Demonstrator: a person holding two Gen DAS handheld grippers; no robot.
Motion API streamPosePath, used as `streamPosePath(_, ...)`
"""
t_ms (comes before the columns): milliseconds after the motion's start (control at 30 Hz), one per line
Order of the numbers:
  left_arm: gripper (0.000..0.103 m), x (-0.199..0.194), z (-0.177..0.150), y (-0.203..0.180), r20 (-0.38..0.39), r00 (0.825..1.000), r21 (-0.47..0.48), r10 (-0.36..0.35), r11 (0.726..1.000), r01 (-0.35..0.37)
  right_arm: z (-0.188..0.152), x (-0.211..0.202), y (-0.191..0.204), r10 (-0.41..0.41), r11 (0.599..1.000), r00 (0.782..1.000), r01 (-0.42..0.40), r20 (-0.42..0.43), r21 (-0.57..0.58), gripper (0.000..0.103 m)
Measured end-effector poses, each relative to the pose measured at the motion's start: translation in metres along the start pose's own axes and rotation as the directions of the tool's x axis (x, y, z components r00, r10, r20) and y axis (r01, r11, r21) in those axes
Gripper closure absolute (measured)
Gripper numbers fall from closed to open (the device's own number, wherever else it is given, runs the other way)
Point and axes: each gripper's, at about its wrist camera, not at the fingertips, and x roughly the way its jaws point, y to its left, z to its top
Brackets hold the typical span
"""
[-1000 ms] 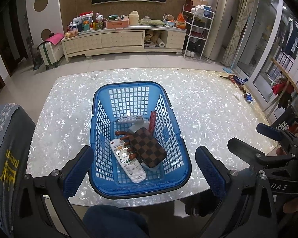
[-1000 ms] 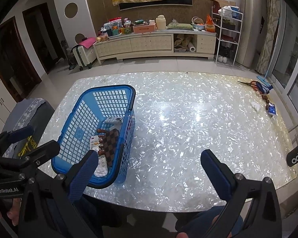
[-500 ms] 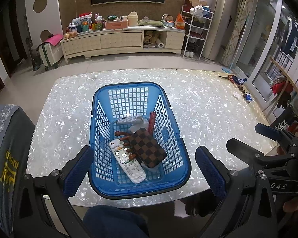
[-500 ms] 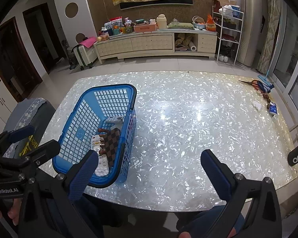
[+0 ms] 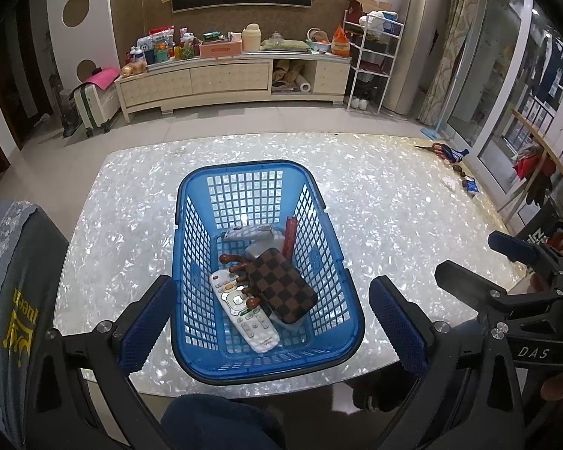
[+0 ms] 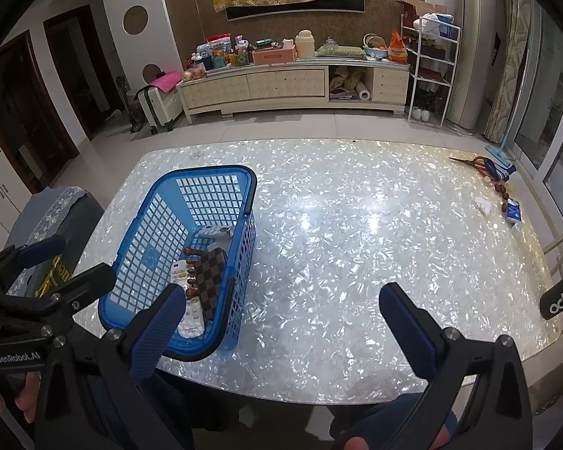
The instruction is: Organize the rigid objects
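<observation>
Hiding beneath checkered case (image 5: 283,285), remote (image 5: 244,311), basket (image 5: 191,225)

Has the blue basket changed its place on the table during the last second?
No. The blue basket sits at the same spot near the front edge of the pearly table; only the camera drifted slightly.

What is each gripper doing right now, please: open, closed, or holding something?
Left gripper: open, holding nothing, above the near end of the blue basket.
Right gripper: open, holding nothing, over the table.
</observation>
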Motion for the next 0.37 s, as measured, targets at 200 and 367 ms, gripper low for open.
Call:
streamPosePath(200, 0.0, 0.0019, 0.0, 0.0004, -0.007, 1.0, 0.0, -0.006, 1.0, 0.006, -0.0007, 0.003, -0.0006, 0.001, 1.0, 1.0, -0.001, -0.003, 0.004, 0.0)
streamPosePath(367, 0.0, 0.0027, -0.0007, 0.0007, -0.01, 1.0, 0.0, -0.01, 1.0, 0.01, -0.0001, 0.0041, -0.001, 0.002, 1.0, 1.0, -0.002, -0.008, 0.004, 0.0)
